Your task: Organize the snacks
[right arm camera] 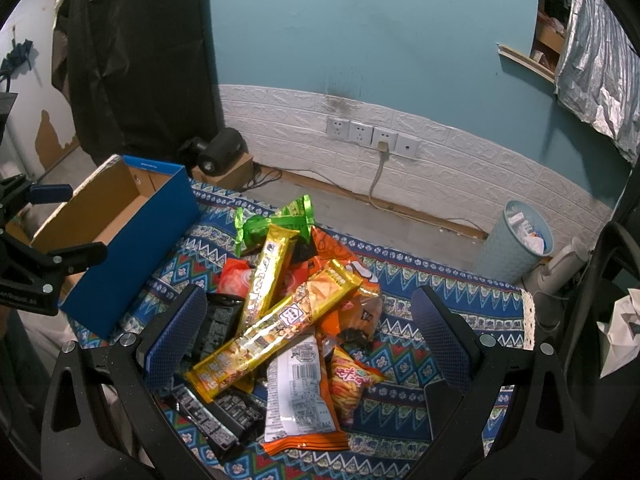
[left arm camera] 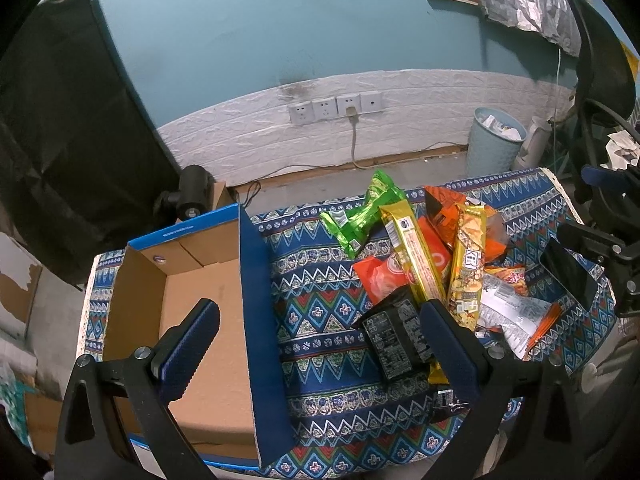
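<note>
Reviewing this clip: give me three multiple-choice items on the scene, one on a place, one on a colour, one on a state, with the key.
1. The cardboard box lies where, relative to the snack pile?
A. To its left
B. To its right
C. Beneath it

2. The snack farthest toward the wall is what colour?
A. Green
B. Purple
C. White

3. The box is:
A. Empty
B. Half full
C. Closed

Key: 1 A, box sits left of the pile; 2 A, the green packet lies farthest back; 3 A, only bare cardboard shows inside.

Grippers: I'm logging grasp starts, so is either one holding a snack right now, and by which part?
Nothing is held. The left gripper and the right gripper are both open above the snack pile.
</note>
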The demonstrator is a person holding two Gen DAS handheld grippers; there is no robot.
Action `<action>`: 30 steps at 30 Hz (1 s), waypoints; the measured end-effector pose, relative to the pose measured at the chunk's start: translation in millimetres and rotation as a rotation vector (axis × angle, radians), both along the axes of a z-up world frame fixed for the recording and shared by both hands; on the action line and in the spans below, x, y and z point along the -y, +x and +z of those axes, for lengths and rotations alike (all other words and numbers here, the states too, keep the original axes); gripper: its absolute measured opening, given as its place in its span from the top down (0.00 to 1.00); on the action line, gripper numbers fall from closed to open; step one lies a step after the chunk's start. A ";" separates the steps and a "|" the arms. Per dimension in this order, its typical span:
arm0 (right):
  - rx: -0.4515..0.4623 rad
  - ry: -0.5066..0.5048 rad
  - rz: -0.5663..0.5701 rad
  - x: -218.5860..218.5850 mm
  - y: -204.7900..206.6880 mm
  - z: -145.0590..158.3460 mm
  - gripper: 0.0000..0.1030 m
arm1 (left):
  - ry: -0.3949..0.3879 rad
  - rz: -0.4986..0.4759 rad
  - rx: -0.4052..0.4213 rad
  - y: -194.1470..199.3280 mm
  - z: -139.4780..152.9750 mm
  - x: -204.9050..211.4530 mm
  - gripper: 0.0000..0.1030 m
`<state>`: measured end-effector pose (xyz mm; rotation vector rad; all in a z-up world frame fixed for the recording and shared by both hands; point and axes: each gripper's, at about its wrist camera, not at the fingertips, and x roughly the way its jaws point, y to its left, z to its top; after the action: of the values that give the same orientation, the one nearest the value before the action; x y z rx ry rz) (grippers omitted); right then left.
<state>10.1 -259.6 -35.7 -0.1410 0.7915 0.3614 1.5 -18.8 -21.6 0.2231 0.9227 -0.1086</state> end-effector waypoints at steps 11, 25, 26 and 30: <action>-0.001 0.000 0.002 0.4 -0.1 -0.3 0.03 | 0.001 -0.003 0.002 -1.4 0.3 1.7 0.02; -0.001 -0.001 0.001 -0.7 -0.1 -0.7 0.03 | 0.006 -0.012 0.000 -2.9 -0.8 4.1 0.02; -0.002 -0.001 0.001 -0.7 -0.1 -0.7 0.03 | 0.005 -0.012 -0.001 -2.6 -0.9 4.0 0.02; -0.001 -0.001 0.001 -0.8 0.0 -0.7 0.03 | 0.006 -0.012 -0.003 -2.6 -1.4 4.4 0.02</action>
<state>10.0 -258.8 -36.4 -0.1424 0.7932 0.3618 -1.2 -23.3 -23.0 0.2338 0.9244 -0.1173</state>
